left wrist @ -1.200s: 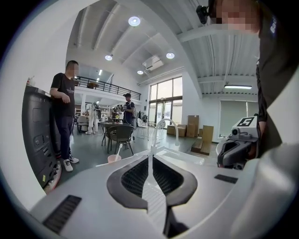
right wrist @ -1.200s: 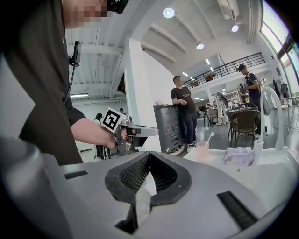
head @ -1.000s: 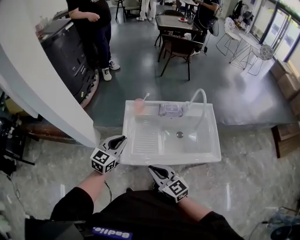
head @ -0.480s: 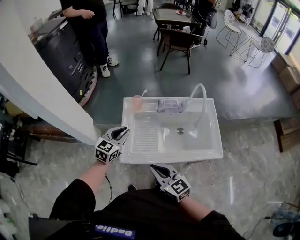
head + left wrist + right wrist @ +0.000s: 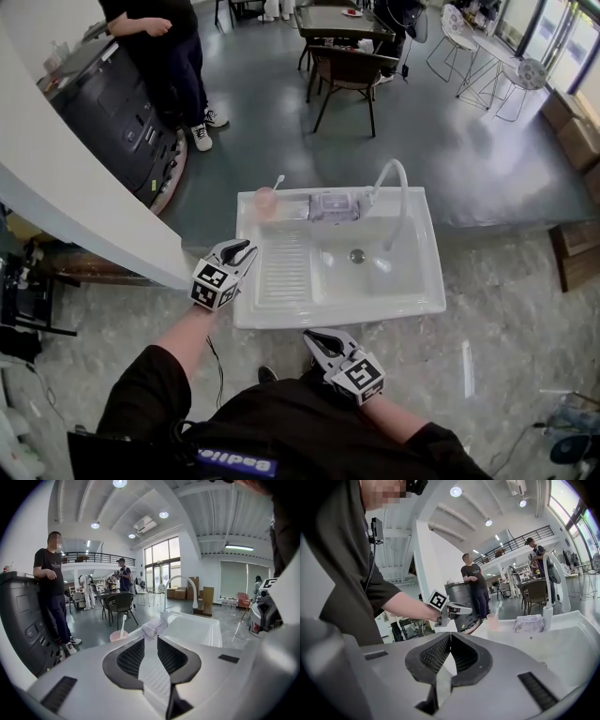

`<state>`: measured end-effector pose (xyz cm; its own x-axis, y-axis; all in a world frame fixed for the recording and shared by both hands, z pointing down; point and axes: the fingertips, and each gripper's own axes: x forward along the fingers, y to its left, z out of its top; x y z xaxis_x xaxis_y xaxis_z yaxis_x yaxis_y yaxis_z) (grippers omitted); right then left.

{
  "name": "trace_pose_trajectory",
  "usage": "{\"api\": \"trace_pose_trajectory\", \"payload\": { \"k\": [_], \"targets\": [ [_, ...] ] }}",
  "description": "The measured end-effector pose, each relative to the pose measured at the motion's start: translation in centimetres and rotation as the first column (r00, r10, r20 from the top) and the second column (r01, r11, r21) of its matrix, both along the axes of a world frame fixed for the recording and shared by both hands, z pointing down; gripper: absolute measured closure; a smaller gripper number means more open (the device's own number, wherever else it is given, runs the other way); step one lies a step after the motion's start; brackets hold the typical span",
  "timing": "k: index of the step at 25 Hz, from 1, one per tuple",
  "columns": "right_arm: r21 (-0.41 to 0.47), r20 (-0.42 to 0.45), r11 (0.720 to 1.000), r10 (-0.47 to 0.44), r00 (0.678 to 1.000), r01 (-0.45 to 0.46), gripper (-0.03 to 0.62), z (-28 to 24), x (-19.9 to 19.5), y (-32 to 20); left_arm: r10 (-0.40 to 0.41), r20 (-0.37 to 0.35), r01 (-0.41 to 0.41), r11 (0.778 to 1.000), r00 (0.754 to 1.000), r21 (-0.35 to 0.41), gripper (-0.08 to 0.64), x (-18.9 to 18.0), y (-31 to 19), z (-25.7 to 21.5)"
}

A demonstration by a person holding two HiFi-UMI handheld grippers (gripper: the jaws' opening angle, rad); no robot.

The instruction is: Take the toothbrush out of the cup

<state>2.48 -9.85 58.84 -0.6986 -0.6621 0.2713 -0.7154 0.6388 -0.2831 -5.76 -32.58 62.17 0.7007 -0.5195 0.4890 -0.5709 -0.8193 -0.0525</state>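
A white sink [image 5: 337,314] with a ribbed draining board stands on the grey floor of a wide hall, with chairs and tables behind it and a person beside a dark machine at the far left. The pink cup [image 5: 265,202] sits on the sink's far left corner, well ahead of the left gripper [image 5: 242,249] and a little left of its jaw line. The white toothbrush [image 5: 277,181] stands in the cup with its head up, tilted to the right. The left jaws have just been opening and now stand partly apart with nothing between them; only the draining board shows through the gap. The right gripper [image 5: 311,337] hangs low near the person's body, short of the sink's front rim, its jaws closed on nothing. This looks like the approach step, with the brush not yet reached. The next move likely calls for carrying the left jaws forward over the draining board to straddle the handle above the cup's rim, without knocking the light cup over.
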Motion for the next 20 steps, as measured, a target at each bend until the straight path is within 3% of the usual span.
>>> {"api": "trace_pose_trajectory", "payload": {
  "k": [20],
  "targets": [
    [-0.07, -0.014, 0.997, 0.025, 1.0, -0.026, 0.581, 3.4, 4.5, 0.2, -0.028, 0.123, 0.034, 0.998, 0.992, -0.044, 0.44, 3.1, -9.2, 4.2]
  ]
}}
